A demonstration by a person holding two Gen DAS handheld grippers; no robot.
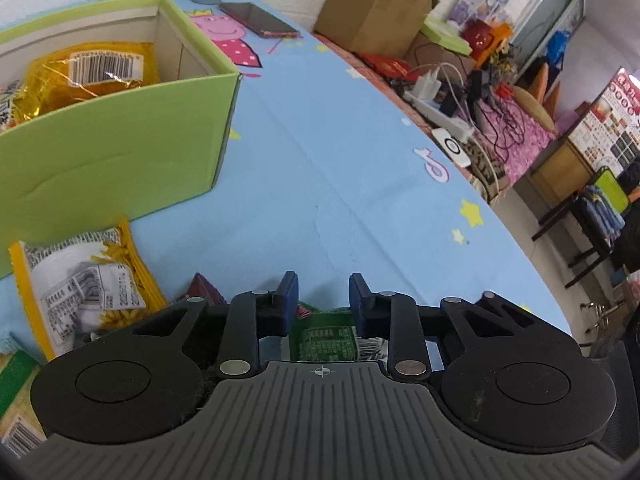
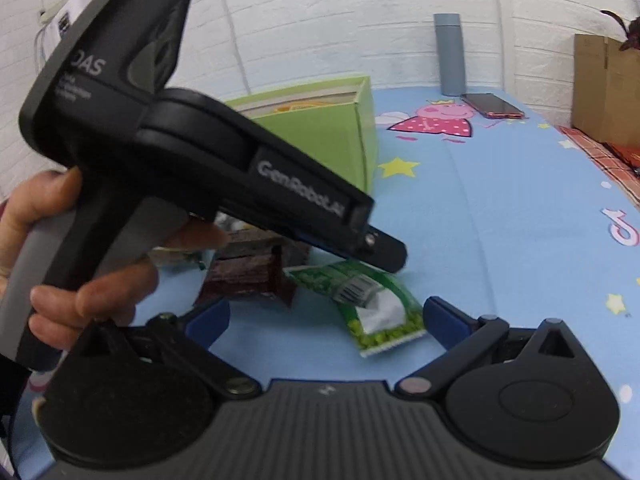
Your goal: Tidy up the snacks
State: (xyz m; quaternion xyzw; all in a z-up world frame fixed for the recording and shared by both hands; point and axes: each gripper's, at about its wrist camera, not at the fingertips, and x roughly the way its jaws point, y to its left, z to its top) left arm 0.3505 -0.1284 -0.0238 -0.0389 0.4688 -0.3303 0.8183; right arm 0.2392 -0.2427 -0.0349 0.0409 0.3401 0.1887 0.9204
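Observation:
A green snack packet (image 2: 372, 308) lies on the blue tablecloth. My left gripper (image 1: 324, 292) has its jaws drawn in close, with the top end of that green packet (image 1: 324, 340) between the blue pads. From the right wrist view the left gripper (image 2: 384, 256) slants down onto the packet, held by a person's hand (image 2: 92, 292). My right gripper (image 2: 324, 318) is open just in front of the packet, gripping nothing. A dark red packet (image 2: 248, 276) lies left of the green one. The green box (image 1: 120, 152) holds a gold packet (image 1: 92, 72).
A yellow packet (image 1: 88, 280) lies in front of the box, with more packets at the lower left. A phone (image 1: 260, 20) and a grey bottle (image 2: 450, 56) stand at the far end. Beyond the table's right edge are a cardboard box (image 1: 372, 12) and a power strip (image 1: 440, 116).

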